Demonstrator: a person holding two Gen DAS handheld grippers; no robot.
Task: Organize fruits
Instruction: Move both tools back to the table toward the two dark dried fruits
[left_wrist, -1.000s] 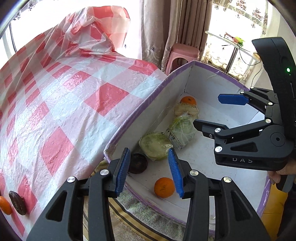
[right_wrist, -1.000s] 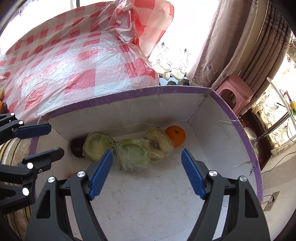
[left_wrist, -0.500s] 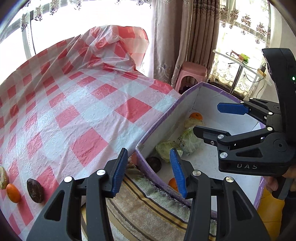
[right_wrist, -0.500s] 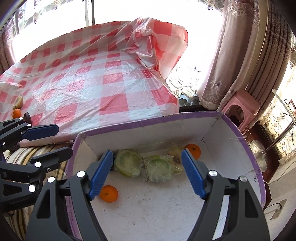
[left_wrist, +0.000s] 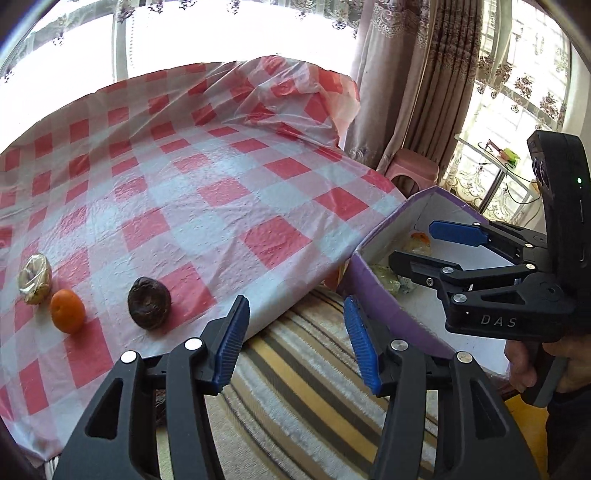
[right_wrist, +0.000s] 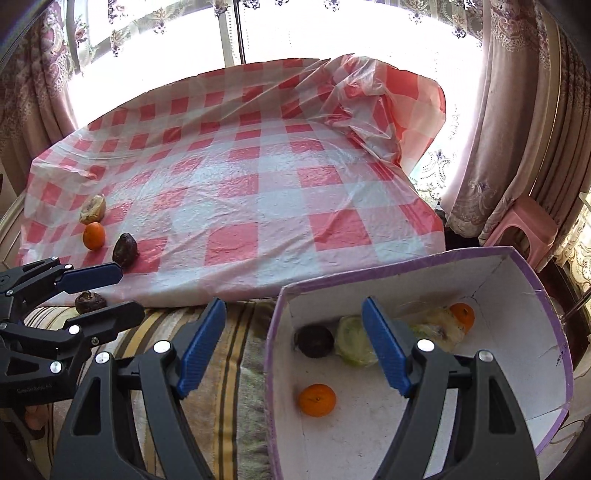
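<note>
A purple-rimmed white box (right_wrist: 524, 291) (left_wrist: 384, 295) holds two oranges (right_wrist: 317, 400), a dark fruit (right_wrist: 315, 340) and wrapped green fruit (right_wrist: 355, 345). On the checked tablecloth lie an orange (left_wrist: 67, 310) (right_wrist: 94, 235), a dark fruit (left_wrist: 149, 302) (right_wrist: 125, 250) and a wrapped pale fruit (left_wrist: 35, 273) (right_wrist: 92, 209). Another dark fruit (right_wrist: 90, 302) sits on the striped cloth. My left gripper (left_wrist: 295, 336) (right_wrist: 103, 291) is open and empty over the striped cloth. My right gripper (right_wrist: 291, 354) (left_wrist: 424, 245) is open and empty at the box's near-left wall.
The red-and-white checked tablecloth (left_wrist: 207, 192) covers a low surface, bunched up at its far right corner (right_wrist: 369, 96). A striped towel (left_wrist: 295, 398) lies between it and the box. A pink stool (right_wrist: 517, 229) and curtains (left_wrist: 413, 81) stand behind.
Both grippers have pulled back and up away from the box. The left view has swung left, bringing the three fruits on the tablecloth into view. Both stay open.
</note>
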